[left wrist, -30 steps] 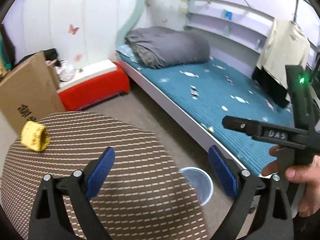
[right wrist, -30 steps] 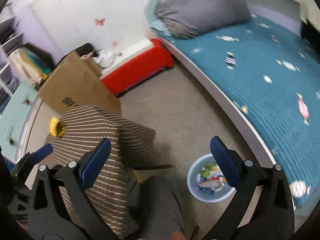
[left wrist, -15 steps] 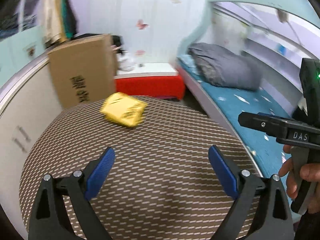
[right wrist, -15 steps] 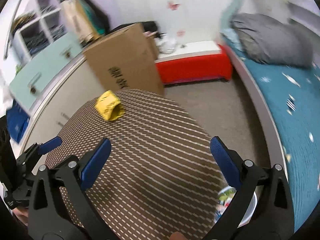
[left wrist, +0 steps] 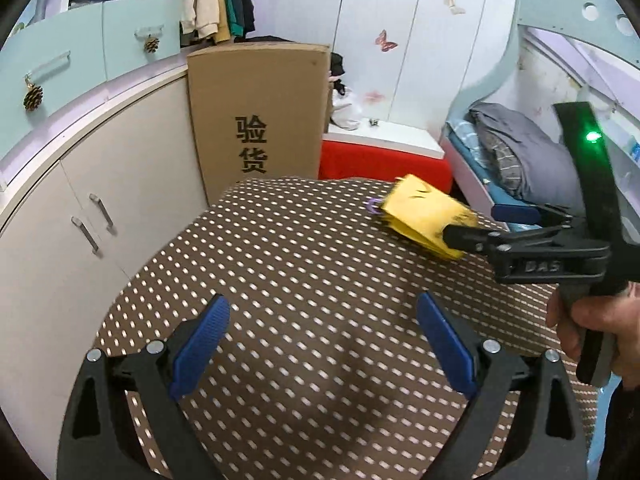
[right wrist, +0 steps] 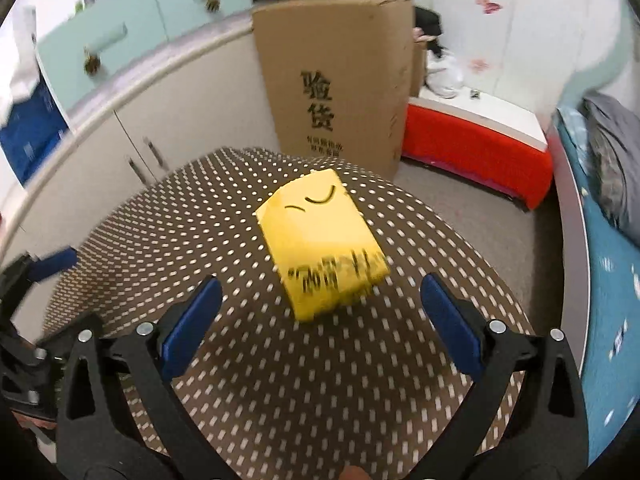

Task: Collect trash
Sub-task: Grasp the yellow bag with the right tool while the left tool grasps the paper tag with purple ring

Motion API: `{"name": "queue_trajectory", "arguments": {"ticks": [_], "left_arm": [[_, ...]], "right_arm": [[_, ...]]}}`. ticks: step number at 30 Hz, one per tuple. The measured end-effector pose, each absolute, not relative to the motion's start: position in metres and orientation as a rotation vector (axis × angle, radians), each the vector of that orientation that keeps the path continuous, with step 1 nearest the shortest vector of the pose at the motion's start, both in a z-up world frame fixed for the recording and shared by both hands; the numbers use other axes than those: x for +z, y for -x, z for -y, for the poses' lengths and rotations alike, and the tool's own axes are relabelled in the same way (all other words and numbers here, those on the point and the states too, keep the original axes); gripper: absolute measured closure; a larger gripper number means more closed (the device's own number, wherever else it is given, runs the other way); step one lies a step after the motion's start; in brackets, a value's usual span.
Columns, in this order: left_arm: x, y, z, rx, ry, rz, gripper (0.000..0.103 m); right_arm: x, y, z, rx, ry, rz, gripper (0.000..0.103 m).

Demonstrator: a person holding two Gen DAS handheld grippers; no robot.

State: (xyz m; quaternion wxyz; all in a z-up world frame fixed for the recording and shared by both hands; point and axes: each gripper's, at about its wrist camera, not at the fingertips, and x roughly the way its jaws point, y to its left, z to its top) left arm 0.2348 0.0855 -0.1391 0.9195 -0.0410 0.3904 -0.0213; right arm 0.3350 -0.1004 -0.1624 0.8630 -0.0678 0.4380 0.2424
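A crumpled yellow packet [right wrist: 322, 242] lies on the brown dotted tabletop [right wrist: 320, 380], toward its far side. The right gripper [right wrist: 320, 316] hangs just near of the packet with its blue pads spread wide, holding nothing; its tips seem to reach the packet's edge, though blur obscures this. The left gripper [left wrist: 322, 344] is wide open and empty over the near tabletop. A cardboard box [right wrist: 340, 76] stands beyond.

matt yellow paper packet [right wrist: 322, 240], woven brown cloth table cover [right wrist: 280, 380], matt corrugated cardboard box [right wrist: 340, 72]
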Motion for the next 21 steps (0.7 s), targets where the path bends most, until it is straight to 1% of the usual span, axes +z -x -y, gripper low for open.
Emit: {"name": "queue_trajectory", "arguments": {"ticks": [2, 3, 4, 5, 6, 7, 13, 15, 21], "left_arm": [[-0.144, -0.247, -0.092, -0.038, 0.074, -0.81, 0.011], [-0.145, -0.252, -0.091, -0.037, 0.072, -0.812, 0.011], [-0.147, -0.258, -0.092, -0.039, 0.068, -0.814, 0.011], [-0.148, -0.263, -0.092, -0.043, 0.065, -0.817, 0.011], [-0.15, -0.27, -0.091, -0.05, 0.058, -0.82, 0.011], [-0.151, -0.274, -0.09, -0.054, 0.053, -0.82, 0.011], [-0.156, -0.309, -0.073, -0.111, 0.006, -0.813, 0.011], [-0.159, -0.321, -0.063, -0.144, -0.027, -0.812, 0.011], [-0.173, -0.362, -0.025, -0.228, -0.182, -0.819, 0.011]], "right_arm": [[-0.17, -0.345, 0.092, 0.526, 0.174, -0.926, 0.006], [-0.174, -0.348, 0.087, 0.539, 0.195, -0.925, 0.008], [-0.177, -0.349, 0.084, 0.55, 0.21, -0.922, 0.019], [-0.18, -0.351, 0.083, 0.549, 0.222, -0.924, 0.027], [-0.184, -0.353, 0.083, 0.544, 0.227, -0.941, 0.048], [-0.187, -0.354, 0.084, 0.543, 0.221, -0.947, 0.053], [-0.185, -0.334, 0.117, 0.527, 0.095, -0.916, 0.061], [-0.182, -0.327, 0.135, 0.515, 0.013, -0.913, 0.061], [-0.175, -0.316, 0.168, 0.491, -0.109, -0.903, 0.061]]}}
